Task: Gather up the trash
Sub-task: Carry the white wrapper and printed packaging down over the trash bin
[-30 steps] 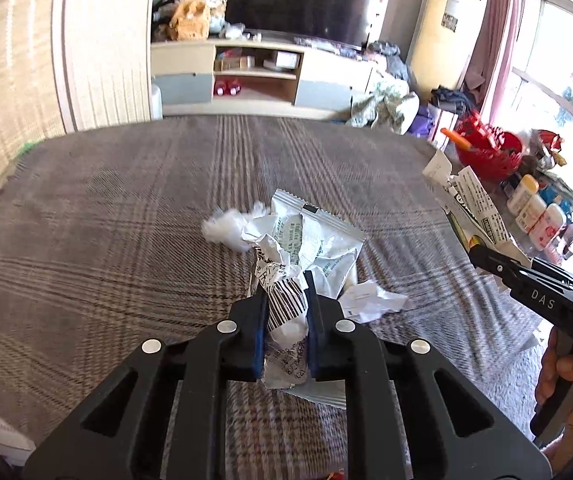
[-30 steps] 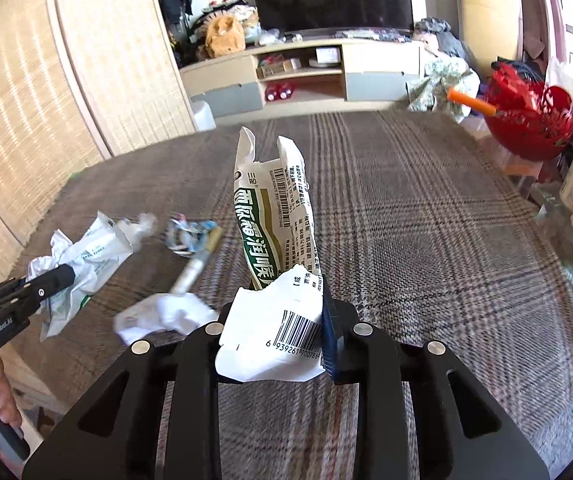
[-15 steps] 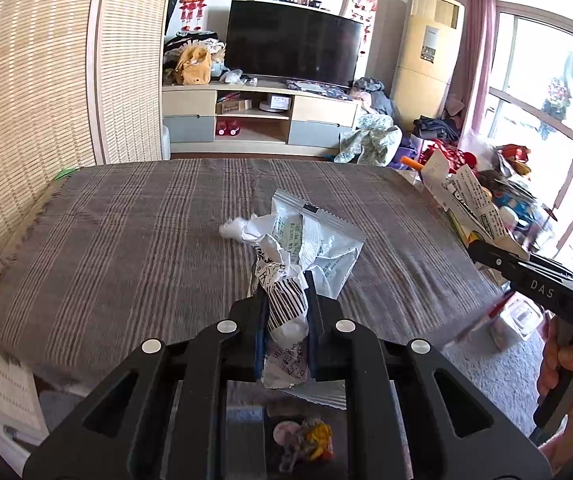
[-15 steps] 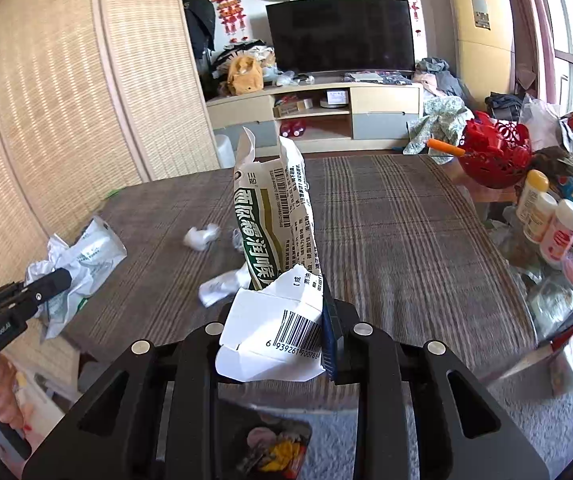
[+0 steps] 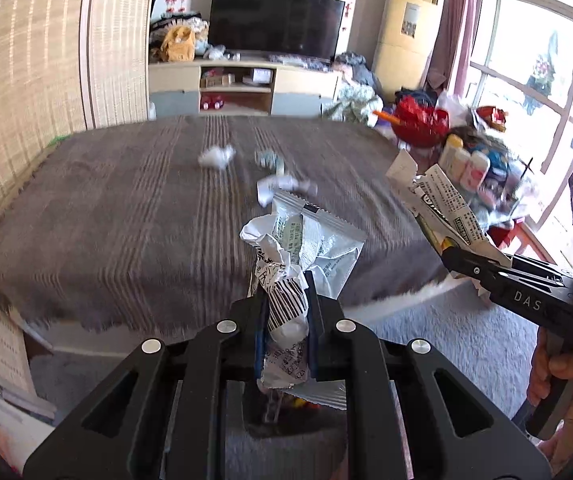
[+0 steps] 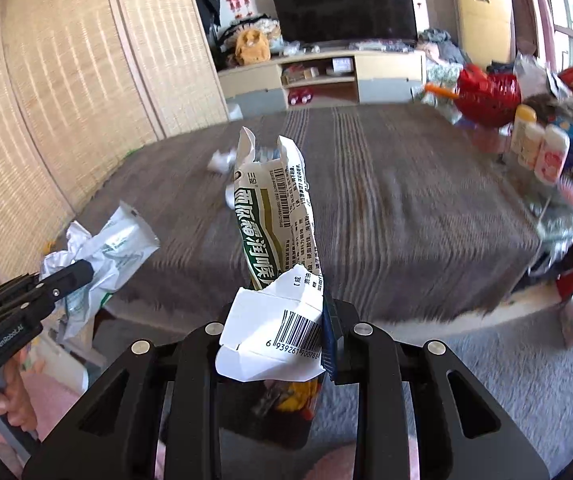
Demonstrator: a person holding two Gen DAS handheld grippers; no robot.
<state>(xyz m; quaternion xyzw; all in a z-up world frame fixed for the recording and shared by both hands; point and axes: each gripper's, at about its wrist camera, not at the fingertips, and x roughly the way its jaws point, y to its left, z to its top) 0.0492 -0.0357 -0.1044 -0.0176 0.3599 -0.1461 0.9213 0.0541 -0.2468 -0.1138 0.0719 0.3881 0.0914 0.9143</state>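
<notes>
My left gripper [image 5: 286, 312] is shut on a crumpled silver wrapper [image 5: 306, 244] with a barcode, held off the table's near edge. It also shows in the right wrist view [image 6: 98, 252]. My right gripper [image 6: 282, 340] is shut on a torn white and green paper box [image 6: 274, 232]; the box also shows in the left wrist view [image 5: 442, 208]. Below both grippers a dark bin [image 6: 278, 412] holds colourful trash. White paper scraps [image 5: 216, 156] and a wrapper [image 5: 270, 158] lie on the grey plaid table [image 5: 126, 220].
A side table at the right holds bottles [image 5: 470, 164] and a red basket [image 5: 418, 124]. A woven screen [image 6: 46, 80] stands at the left. A TV cabinet [image 5: 246, 88] is at the back. Grey carpet [image 5: 446, 344] lies under the grippers.
Both grippers have pulled back from over the table to beyond its near edge, each still holding its trash. The bin now shows below them.
</notes>
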